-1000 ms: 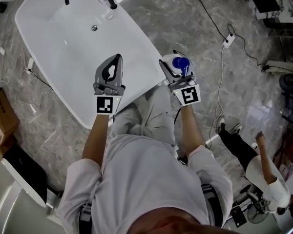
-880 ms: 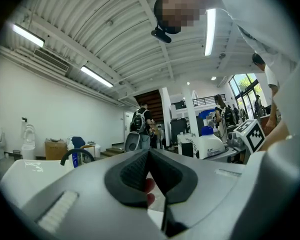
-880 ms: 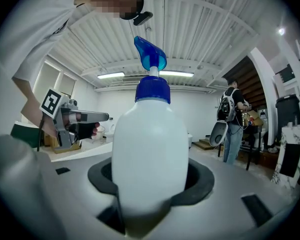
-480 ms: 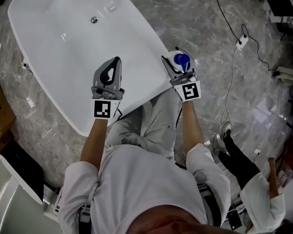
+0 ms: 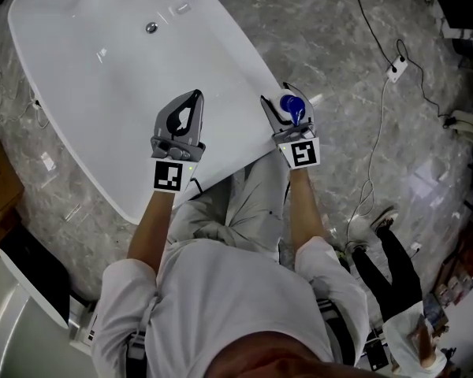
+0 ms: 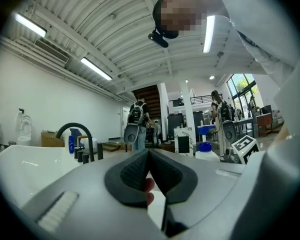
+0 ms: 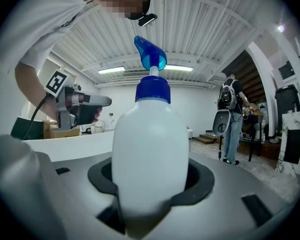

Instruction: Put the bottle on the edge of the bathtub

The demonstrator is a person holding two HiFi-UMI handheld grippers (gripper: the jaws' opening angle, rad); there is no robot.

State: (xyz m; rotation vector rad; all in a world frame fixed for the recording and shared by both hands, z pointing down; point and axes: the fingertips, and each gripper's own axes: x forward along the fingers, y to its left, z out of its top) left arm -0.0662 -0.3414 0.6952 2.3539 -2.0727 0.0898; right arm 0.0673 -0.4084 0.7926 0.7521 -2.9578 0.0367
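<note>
Grey marble floor (image 5: 331,46), ribbed ceiling (image 6: 115,34)

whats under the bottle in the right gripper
The right gripper is shut on the bottle, and its jaws cover the base. In the head view the bottle is by the near corner of the bathtub, but it and the gripper hide what lies directly below.

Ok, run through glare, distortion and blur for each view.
Head view: sharp, even light, soft sheen on the bathtub. Left gripper view: fisheye, dark round vignette, ceiling light strips blown out, near foreground soft. Right gripper view: same fisheye bending, bottle close and bulging, background clear.
</note>
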